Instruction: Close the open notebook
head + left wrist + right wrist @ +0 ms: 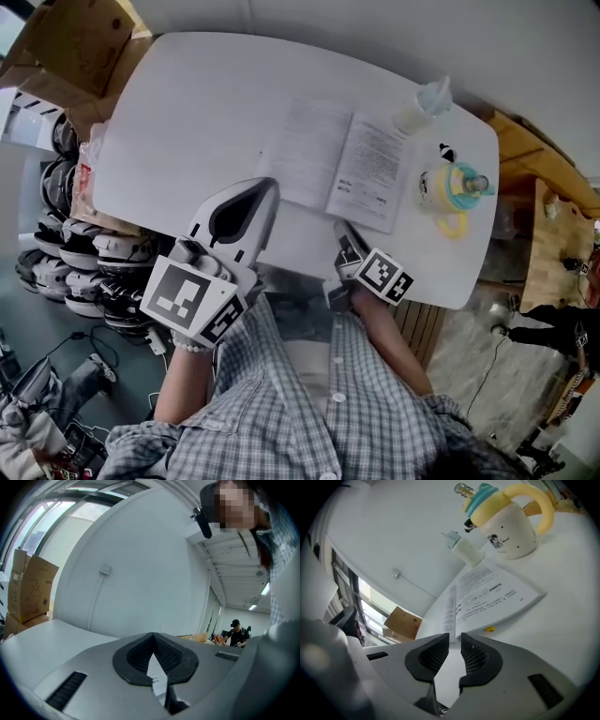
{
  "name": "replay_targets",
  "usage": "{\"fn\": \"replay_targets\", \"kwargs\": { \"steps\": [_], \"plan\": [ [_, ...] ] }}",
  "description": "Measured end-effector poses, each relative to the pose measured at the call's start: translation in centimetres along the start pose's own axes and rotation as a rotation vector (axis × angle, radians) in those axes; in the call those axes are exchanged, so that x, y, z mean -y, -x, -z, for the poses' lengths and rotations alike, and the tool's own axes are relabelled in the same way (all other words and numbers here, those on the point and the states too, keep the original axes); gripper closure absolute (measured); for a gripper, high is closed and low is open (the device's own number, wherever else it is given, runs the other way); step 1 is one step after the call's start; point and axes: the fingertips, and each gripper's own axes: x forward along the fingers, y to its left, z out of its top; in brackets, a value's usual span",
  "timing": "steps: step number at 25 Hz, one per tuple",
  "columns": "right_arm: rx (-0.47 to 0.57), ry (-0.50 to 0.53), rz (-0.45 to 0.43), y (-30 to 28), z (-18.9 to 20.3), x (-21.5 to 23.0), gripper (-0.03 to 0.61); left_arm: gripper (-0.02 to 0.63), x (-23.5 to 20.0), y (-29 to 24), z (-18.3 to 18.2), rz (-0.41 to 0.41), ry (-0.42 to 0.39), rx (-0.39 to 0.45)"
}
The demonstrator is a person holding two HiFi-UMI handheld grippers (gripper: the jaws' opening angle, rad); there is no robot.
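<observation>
Notebook (342,164) open flat, printed pages up; left gripper (270,186) jaws together (right gripper (452,640): slightly apart).

Matt printed paper notebook (342,164), smooth matt white table (187,122), glossy ceramic-looking mug (431,190), dull brown cardboard box (80,42)

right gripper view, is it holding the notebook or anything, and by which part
Nothing held: the right gripper has its jaws slightly apart and empty; the open notebook lies flat just beyond them.

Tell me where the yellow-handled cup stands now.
In the head view the cup stands at the right side of the white table, just right of the open notebook, with the small bottle beyond it.
</observation>
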Motion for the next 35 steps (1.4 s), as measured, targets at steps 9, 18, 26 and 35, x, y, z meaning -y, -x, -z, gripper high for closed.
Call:
{"fn": "replay_targets", "kwargs": {
  "steps": [9,18,26,35],
  "plan": [
    [0.025,-0.199,0.007,-1.5,0.4,1.9,0.446,0.607,-0.2,-0.4,0.4,-0.007,0.0,-0.016],
    [0.057,-0.274,0.016,-2.4,0.0,2.3,0.446,0.607,-0.1,-0.7,0.3,0.003,-0.003,-0.016],
    [0.076,-0.242,0.045,-2.2,-0.1,2.7,0.47,0.607,-0.3,-0.7,0.2,0.001,-0.001,-0.013],
    [0.12,-0.21,0.039,-2.0,-0.4,2.2,0.537,0.607,-0.3,-0.5,0.5,-0.004,0.002,-0.012]
  ]
}}
